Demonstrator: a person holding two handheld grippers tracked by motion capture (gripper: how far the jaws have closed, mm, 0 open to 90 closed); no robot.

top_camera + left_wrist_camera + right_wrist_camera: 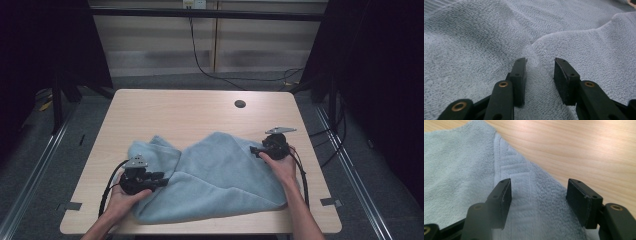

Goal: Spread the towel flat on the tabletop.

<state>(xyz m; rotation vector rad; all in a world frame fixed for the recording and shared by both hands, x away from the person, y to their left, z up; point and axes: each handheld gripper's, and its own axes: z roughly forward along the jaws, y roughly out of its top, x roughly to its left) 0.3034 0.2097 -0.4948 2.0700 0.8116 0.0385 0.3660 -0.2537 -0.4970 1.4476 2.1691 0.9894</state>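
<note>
Nearest to me, my left hand holds the left gripper low over the near-left part of the light blue towel. In the left gripper view its jaws stand apart with nothing pinched between them, and a soft ridge of the towel rises in the gap just ahead of the tips; terry cloth lies under and around both jaws.

The towel is spread crumpled across the near half of the wooden table, with one flap folded over on the left and a diagonal crease running toward the right.

A little farther off, my right hand holds the right gripper at the towel's far-right edge. In the right gripper view its jaws are wide open and empty, and the towel's woven border band runs up between them. The left jaw sits over the cloth, the right jaw sits near where the hem meets bare table.

Beyond both grippers the tabletop is bare wood, with a dark round hole near the far edge.
</note>
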